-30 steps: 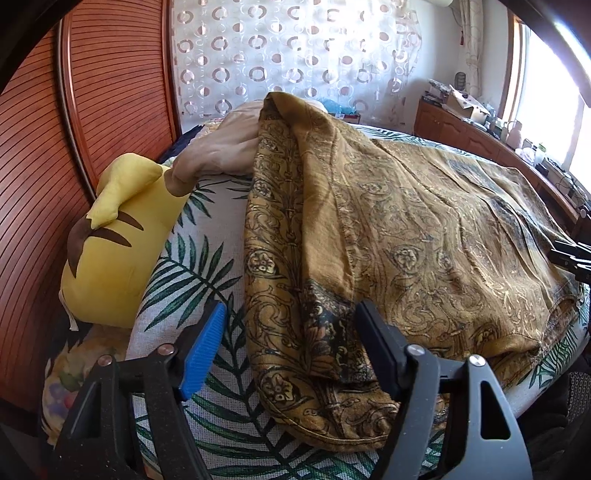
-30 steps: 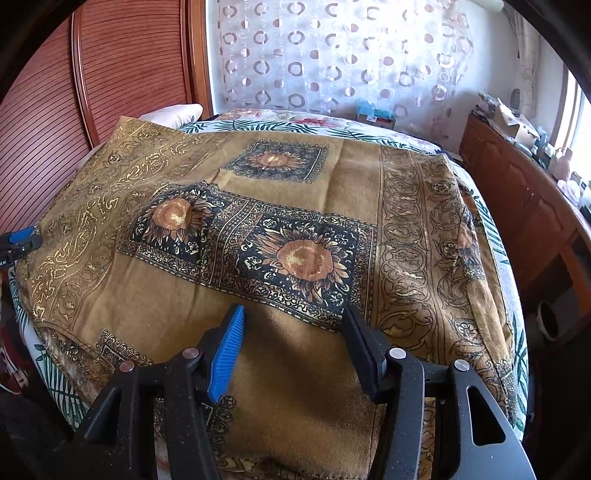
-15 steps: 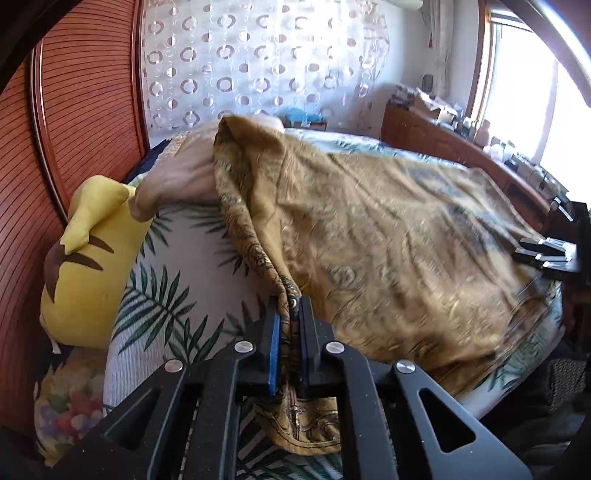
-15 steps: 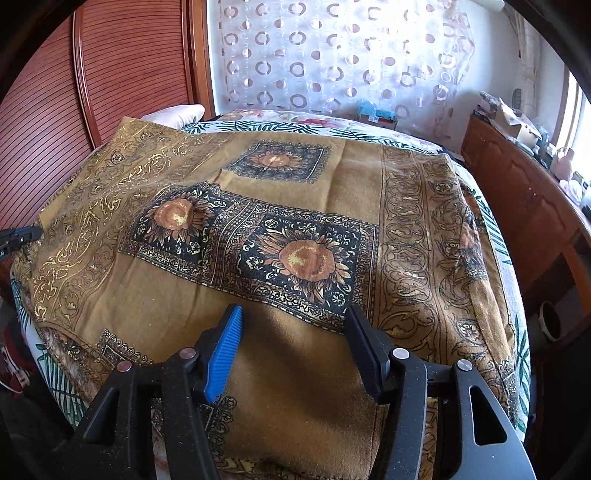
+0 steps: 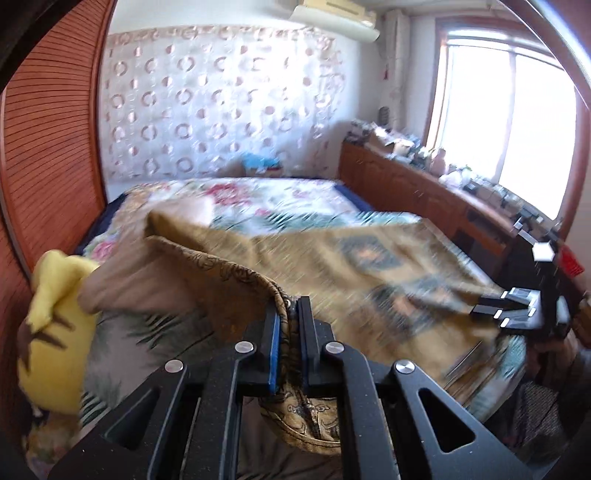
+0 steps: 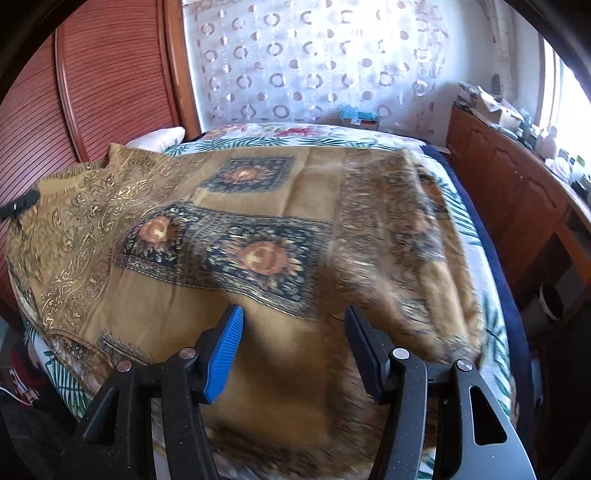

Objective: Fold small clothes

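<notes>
place: home bedroom
bed (image 5: pixel 280 199): fills centre of both views, floral and palm-leaf cover
headboard (image 6: pixel 110 85): reddish ribbed wood, curved, upper left of right wrist view; same wood at left edge of left wrist view
pillow (image 6: pixel 157 138): white, against the headboard, left of centre
plush toy (image 5: pixel 51 332): yellow with brown marks, left edge of left wrist view, on the bed
curtain (image 6: pixel 314 62): sheer white, ring pattern, across the far wall
air conditioner (image 5: pixel 332 18): wall unit, top centre of left wrist view
window (image 5: pixel 509 122): bright, upper right
sideboard (image 5: pixel 417 188): low wooden unit under the window, top crowded with small household items
</notes>
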`<act>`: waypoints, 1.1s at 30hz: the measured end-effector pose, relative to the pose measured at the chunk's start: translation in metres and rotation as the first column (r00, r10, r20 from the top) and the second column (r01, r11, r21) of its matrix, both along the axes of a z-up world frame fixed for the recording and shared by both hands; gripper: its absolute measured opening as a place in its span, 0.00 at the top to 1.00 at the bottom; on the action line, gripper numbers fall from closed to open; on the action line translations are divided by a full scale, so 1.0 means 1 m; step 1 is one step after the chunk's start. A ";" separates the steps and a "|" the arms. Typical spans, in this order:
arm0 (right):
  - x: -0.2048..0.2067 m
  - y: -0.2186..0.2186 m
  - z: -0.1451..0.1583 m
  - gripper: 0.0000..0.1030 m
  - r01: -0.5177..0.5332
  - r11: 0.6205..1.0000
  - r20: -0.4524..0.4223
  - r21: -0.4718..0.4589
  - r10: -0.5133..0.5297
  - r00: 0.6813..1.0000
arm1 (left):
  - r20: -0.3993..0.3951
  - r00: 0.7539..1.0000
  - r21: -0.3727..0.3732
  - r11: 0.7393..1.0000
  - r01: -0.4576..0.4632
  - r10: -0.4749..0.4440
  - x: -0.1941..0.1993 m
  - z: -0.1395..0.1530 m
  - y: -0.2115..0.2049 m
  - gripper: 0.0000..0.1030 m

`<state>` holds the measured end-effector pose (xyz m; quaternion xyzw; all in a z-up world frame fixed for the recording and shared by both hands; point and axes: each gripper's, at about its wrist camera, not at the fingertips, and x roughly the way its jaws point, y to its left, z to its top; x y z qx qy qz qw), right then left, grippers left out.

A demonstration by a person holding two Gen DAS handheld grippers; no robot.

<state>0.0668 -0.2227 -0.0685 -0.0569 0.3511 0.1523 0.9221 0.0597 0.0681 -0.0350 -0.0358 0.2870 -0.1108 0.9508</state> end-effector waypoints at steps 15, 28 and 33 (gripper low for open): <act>-0.033 -0.051 -0.008 0.43 0.092 0.994 0.012 0.052 -0.093 0.996 | 0.073 0.984 0.078 0.984 0.158 -0.164 0.038 0.035 -0.108 0.91; -0.052 -0.057 -0.003 0.43 0.128 0.989 0.035 0.076 -0.131 0.991 | 0.027 0.964 0.104 0.960 0.261 -0.265 0.053 0.032 -0.160 0.91; -0.048 -0.052 -0.005 0.43 0.130 0.988 0.026 0.083 -0.133 0.991 | -0.018 0.959 0.053 0.958 0.283 -0.282 0.059 0.025 -0.146 0.54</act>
